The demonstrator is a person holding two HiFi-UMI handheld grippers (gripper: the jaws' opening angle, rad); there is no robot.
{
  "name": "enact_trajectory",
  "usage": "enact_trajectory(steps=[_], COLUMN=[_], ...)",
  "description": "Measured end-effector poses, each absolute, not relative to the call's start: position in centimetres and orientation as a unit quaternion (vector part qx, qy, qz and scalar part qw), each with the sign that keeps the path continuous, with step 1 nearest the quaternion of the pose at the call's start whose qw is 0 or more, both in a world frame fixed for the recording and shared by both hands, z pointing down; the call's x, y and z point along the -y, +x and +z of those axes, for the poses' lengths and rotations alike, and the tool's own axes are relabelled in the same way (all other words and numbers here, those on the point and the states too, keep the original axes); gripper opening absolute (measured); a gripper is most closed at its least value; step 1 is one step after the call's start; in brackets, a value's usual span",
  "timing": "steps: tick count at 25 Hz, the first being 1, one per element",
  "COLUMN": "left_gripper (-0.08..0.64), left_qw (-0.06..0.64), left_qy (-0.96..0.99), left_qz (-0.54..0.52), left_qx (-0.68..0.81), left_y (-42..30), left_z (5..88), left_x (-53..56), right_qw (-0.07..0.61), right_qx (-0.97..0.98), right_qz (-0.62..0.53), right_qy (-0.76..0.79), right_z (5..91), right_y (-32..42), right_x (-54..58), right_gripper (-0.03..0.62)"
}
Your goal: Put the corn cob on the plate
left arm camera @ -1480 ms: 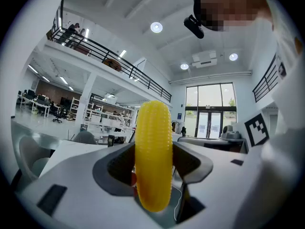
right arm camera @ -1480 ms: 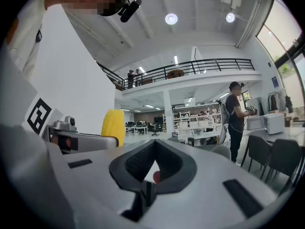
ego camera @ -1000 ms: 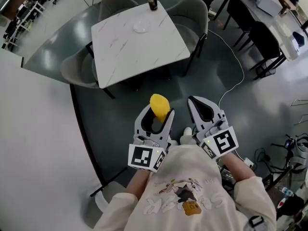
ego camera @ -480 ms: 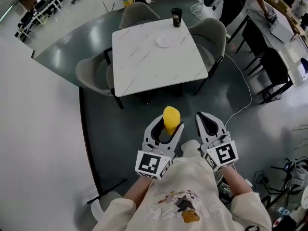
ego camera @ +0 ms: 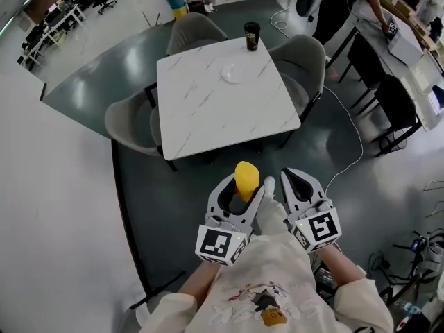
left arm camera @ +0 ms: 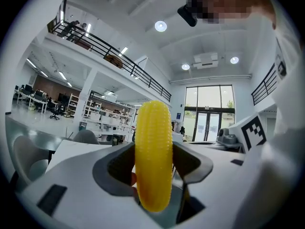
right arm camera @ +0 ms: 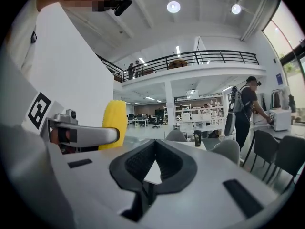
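My left gripper [ego camera: 241, 186] is shut on a yellow corn cob [ego camera: 246, 180], held upright in front of my body; the cob [left arm camera: 153, 154] fills the middle of the left gripper view, clamped between the dark pads. My right gripper [ego camera: 294, 180] hangs beside it, shut and holding nothing, its jaws [right arm camera: 153, 162] meeting at the tips. The cob [right arm camera: 114, 120] also shows at the left of the right gripper view. A small white plate [ego camera: 232, 73] lies on the white marble table [ego camera: 208, 109], well ahead of both grippers, near the far edge.
A dark cup [ego camera: 251, 36] stands at the table's far edge next to the plate. Grey chairs [ego camera: 128, 123] ring the table. Dark chairs and a desk [ego camera: 399, 44] stand at the right, with a white cable [ego camera: 350, 127] on the floor. A white wall [ego camera: 55, 207] runs along the left.
The view has closed in on the table, which has shifted slightly left and toward me. Both grippers keep their places, the left still clamped on the cob.
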State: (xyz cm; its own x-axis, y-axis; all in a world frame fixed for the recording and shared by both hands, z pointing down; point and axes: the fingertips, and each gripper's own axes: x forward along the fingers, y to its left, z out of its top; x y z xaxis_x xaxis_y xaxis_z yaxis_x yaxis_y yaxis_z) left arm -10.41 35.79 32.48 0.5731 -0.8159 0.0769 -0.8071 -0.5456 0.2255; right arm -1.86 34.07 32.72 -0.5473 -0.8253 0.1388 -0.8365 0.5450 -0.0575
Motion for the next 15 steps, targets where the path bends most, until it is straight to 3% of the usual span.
enact_trajectory(steps=[5,15], left_gripper=[0.245,0.244], left_qw=[0.127,0.127], left_qy=[0.878,0.874], left_qz=[-0.012,0.0], left_qx=[0.461,0.47], left_y=[-9.2,-5.2], left_z=[32.7,32.5], left_x=[-30.5,-18.5], right_qw=[0.002,0.005], right_qx=[0.888,0.893], right_qz=[0.052,0.054], right_qy=[0.456,0.446], right_z=[31.2,31.6], right_y=[-0.8,3.3], right_x=[-29.2,-16.7], right_gripper=[-0.003,-0.003])
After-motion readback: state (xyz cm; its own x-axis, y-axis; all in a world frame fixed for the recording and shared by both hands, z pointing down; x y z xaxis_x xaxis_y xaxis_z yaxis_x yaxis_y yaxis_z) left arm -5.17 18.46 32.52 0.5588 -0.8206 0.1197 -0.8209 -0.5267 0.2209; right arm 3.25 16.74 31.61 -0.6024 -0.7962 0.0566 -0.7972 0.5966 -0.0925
